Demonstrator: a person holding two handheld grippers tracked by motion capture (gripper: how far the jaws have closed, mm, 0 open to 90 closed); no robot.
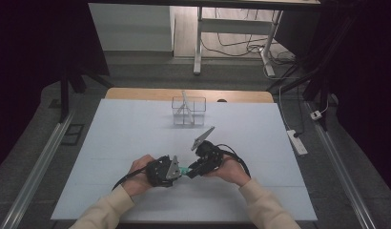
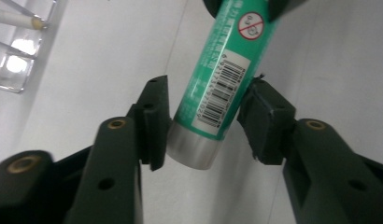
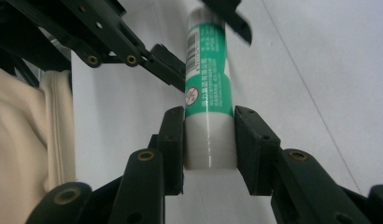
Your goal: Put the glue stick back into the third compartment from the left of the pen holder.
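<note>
Near edge of the table [image 1: 112,200]: two forearms in cream sleeves enter from below, each hand carrying a black gripper. The left gripper [image 1: 177,171] and the right gripper [image 1: 189,174] meet tip to tip over the near middle of the white tabletop, with a green glue stick [image 1: 183,170] bridging the short gap between them.

The glue stick is held clear of the tabletop, its long axis running roughly left to right, in line with both grippers. Its silver base end points toward the left hand; its white cap end points toward the right hand.

In the right gripper view, the right gripper [image 3: 209,135] is clenched on the white cap end of the glue stick [image 3: 206,93], both pads pressed flat against it.

In the left gripper view, the base end of the glue stick [image 2: 217,88] lies between the jaws of the left gripper [image 2: 206,123]. The left pad touches the tube, while a narrow gap separates the other pad from it, so this gripper is not yet clamped.

Farther off, toward the far middle of the table, stands a clear plastic organizer [image 1: 189,111] with a thin stick leaning in it.
</note>
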